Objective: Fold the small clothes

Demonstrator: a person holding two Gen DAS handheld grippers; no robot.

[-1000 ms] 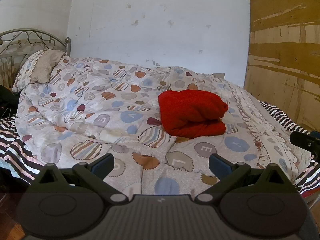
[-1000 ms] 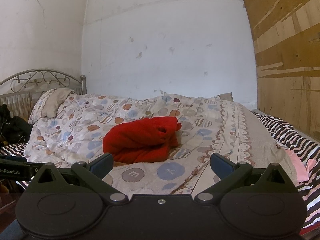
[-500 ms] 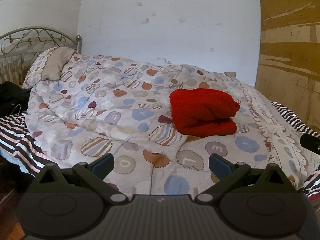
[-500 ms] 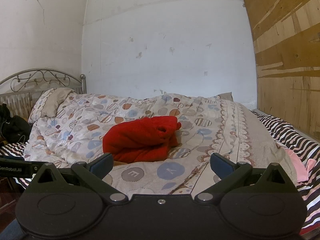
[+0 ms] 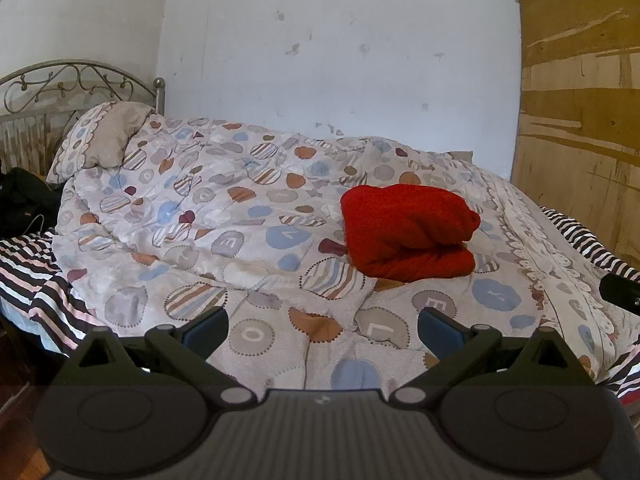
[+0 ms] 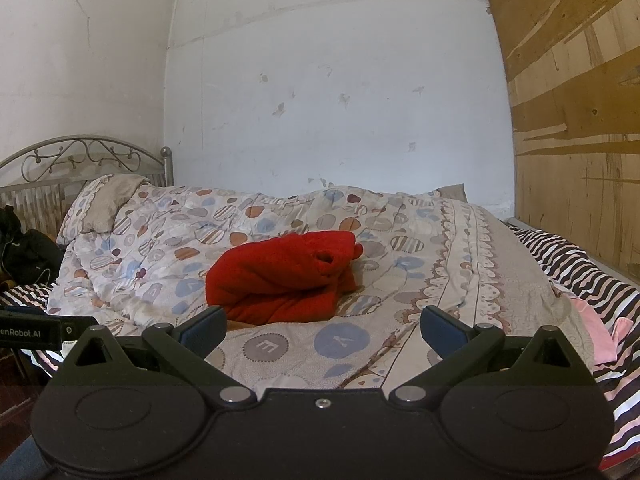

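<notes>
A red fleece garment (image 5: 406,232) lies folded in a thick bundle on the patterned quilt (image 5: 224,216), right of the bed's middle. It also shows in the right wrist view (image 6: 284,280), left of centre. My left gripper (image 5: 322,330) is open and empty, held off the bed's near edge, well short of the garment. My right gripper (image 6: 322,330) is open and empty, also back from the garment. Part of the right gripper shows at the left wrist view's right edge (image 5: 620,290), and part of the left gripper at the right wrist view's left edge (image 6: 32,332).
A pillow (image 5: 100,140) leans on the metal headboard (image 5: 68,84) at the far left. A striped sheet (image 6: 576,276) shows around the quilt, with a pink cloth (image 6: 596,328) on it at the right. A wooden board (image 5: 580,100) stands on the right. Dark things (image 5: 24,200) lie at the left.
The left wrist view has swung left, so the garment sits further right in it. The right gripper has barely moved. Both grippers stay open.
</notes>
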